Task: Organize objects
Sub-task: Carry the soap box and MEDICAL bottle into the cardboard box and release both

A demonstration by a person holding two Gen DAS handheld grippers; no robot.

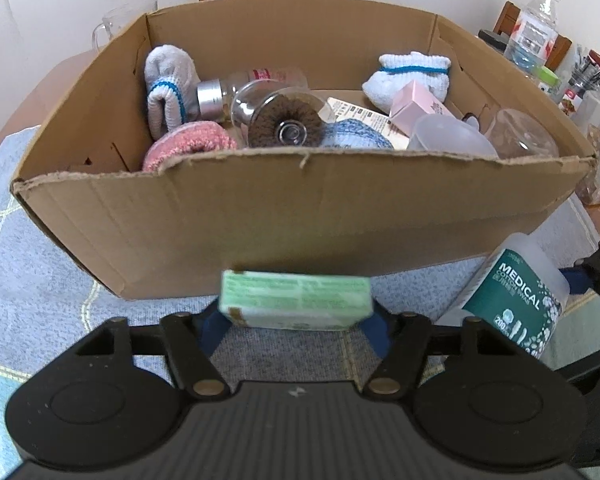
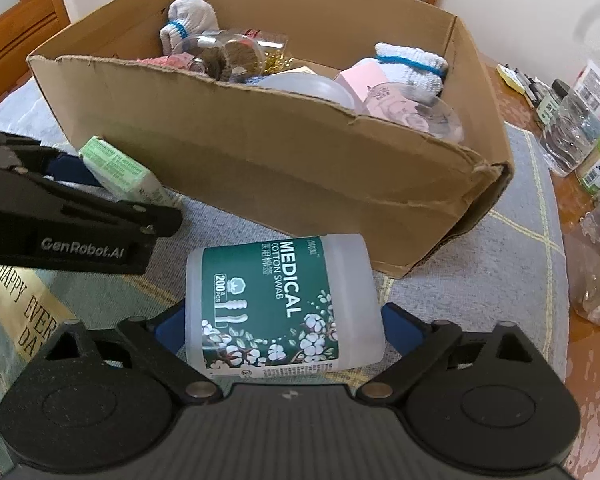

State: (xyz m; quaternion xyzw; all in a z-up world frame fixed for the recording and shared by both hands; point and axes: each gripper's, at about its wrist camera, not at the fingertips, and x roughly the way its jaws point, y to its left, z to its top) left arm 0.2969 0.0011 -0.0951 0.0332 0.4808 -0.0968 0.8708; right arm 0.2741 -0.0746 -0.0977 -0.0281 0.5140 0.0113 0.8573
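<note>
Left gripper (image 1: 296, 320) fingers clamp the green box (image 1: 296, 300); right gripper (image 2: 284, 332) fingers flank the cotton-swab jar (image 2: 282, 304), contact unclear. Both lie before the cardboard box (image 2: 300, 168); either may snag its wall when lifted.

We hold both grippers tilted steeply downward, side by side and near each other. Our left gripper (image 1: 296, 304) has its blue pads (image 1: 214, 330) pressed against the two ends of a small green box (image 1: 296, 298), which sits crosswise between them. Our right gripper (image 2: 278, 320) has its blue pads (image 2: 404, 330) on either side of a cotton swab jar (image 2: 280, 304), touching or nearly touching its walls.
</note>
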